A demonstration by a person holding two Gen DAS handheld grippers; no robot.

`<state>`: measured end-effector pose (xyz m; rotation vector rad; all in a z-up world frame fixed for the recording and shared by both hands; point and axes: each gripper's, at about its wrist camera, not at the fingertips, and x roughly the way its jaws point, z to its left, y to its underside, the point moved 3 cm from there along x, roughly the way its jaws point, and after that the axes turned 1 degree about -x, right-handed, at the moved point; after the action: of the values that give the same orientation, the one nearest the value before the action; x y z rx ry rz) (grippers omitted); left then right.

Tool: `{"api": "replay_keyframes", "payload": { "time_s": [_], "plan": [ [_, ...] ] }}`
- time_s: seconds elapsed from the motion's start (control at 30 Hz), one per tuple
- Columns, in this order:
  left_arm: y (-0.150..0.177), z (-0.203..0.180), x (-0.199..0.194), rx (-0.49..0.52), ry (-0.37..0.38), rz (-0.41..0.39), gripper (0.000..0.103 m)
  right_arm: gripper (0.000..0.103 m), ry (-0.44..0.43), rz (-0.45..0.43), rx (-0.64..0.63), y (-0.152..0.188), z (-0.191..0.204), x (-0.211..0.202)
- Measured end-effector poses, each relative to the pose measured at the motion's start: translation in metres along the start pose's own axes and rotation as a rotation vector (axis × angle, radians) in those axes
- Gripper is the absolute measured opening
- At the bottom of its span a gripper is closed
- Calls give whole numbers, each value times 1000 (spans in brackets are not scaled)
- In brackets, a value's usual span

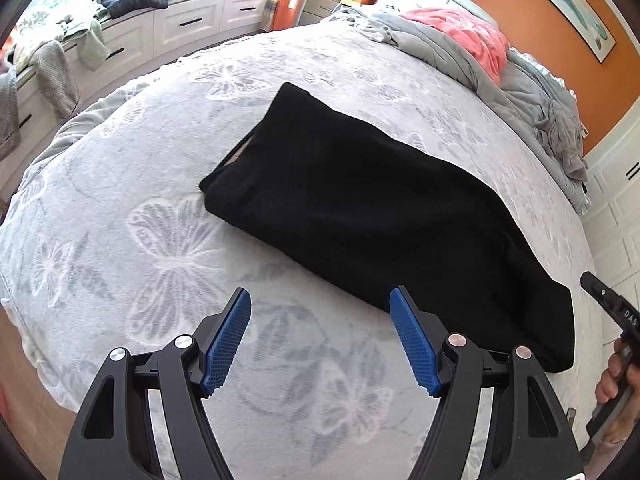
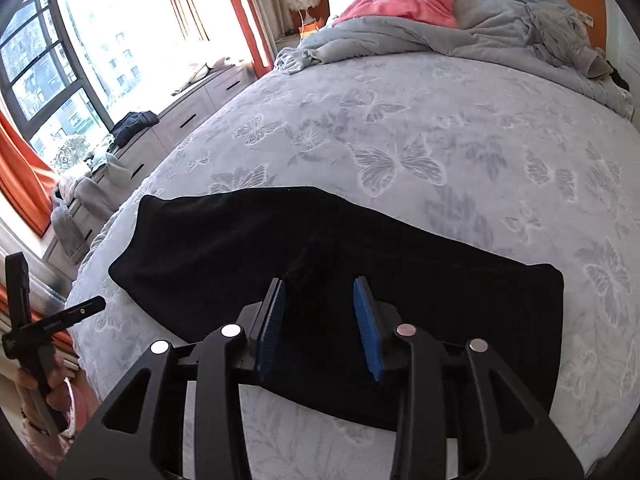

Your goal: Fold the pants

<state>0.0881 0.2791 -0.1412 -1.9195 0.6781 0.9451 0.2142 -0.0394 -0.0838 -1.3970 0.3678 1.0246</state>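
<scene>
Left wrist view: the black pants (image 1: pixel 360 216) lie folded into a long dark band on the bed (image 1: pixel 132 208), which is covered in a pale grey spread printed with butterflies. The band runs aslant, one end toward the window-side cabinets (image 1: pixel 188 24) and the other toward the bed's near edge. The left gripper (image 1: pixel 320 300) hangs over bare spread just beside the pants' near long edge. Its blue ribbed fingers (image 1: pixel 226 344) stand wide apart with nothing between them; the other finger's tip sits just at the pants' edge, though whether it touches cannot be told. Beyond the pants, at the head of the bed, a crumpled grey quilt (image 1: pixel 436 46) carries a pink garment (image 1: pixel 472 36). Past the pants' nearer end, a person's hand (image 1: pixel 614 380) grips the handle of the right gripper.

Right wrist view: the pants (image 2: pixel 460 300) stretch crosswise on the spread (image 2: pixel 400 120), flat and unheld. The right gripper (image 2: pixel 320 284) is poised above the middle of the pants, its blue fingers (image 2: pixel 368 332) at a narrow gap, empty, clamping no cloth. Off the pants' window-side end, a hand (image 2: pixel 36 392) holds the left gripper's handle. Beyond the pants lie the quilt (image 2: pixel 400 36) and pink garment (image 2: pixel 404 0), with clothes (image 2: pixel 134 122) heaped on the cabinets.
</scene>
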Motion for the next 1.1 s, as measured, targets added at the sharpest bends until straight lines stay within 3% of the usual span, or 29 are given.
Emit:
{"api": "replay_keyframes", "payload": {
  "time_s": [0.03, 0.13, 0.23, 0.37, 0.4, 0.47, 0.6, 0.63, 0.67, 0.7, 0.73, 0.83, 0.93, 0.97, 1.03, 1.1],
  "plan": [
    [-2, 6, -2, 2, 3, -4, 69, 37, 4, -28, 19, 1, -8, -10],
    [-11, 20, 1, -16, -1, -14, 73, 59, 65, -78, 123, 9, -58, -41],
    [-18, 33, 16, -116, 44, -7, 73, 60, 233, -44, 185, 33, -123, -51],
    [-27, 54, 45, -310, 147, 27, 73, 60, 296, 24, 322, 90, -189, -40],
    [-29, 57, 51, -340, 157, 36, 73, 61, 289, 42, 358, 101, -199, -33],
    [-30, 60, 62, -364, 155, 34, 73, 62, 177, 46, 451, 115, -208, -17],
    [-38, 53, 65, -364, 145, -30, 75, 63, 28, 33, 537, 121, -193, 11],
    [-41, 51, 69, -362, 153, -35, 73, 56, 27, 22, 533, 119, -187, 14],
    [-44, 49, 72, -360, 154, -42, 72, 41, 41, 23, 505, 116, -181, 18],
    [-47, 47, 74, -360, 153, -49, 54, 31, 47, 27, 482, 112, -176, 18],
    [-50, 46, 78, -365, 138, -37, 21, 24, 48, 31, 473, 107, -172, 14],
    [-59, 44, 68, -402, 179, -23, 12, 20, 8, -17, 407, 83, -166, -22],
    [-68, 23, 32, -336, 243, -55, 10, 19, -47, -49, 381, 65, -171, -66],
    [-66, 14, 22, -310, 269, -44, 10, 20, -29, -56, 371, 63, -175, -78],
    [-58, -4, 16, -265, 281, -9, 10, 20, 28, -72, 376, 71, -192, -101],
    [-39, -17, 31, -244, 280, 61, 11, 24, 48, -40, 460, 98, -226, -103]
  ]
}}
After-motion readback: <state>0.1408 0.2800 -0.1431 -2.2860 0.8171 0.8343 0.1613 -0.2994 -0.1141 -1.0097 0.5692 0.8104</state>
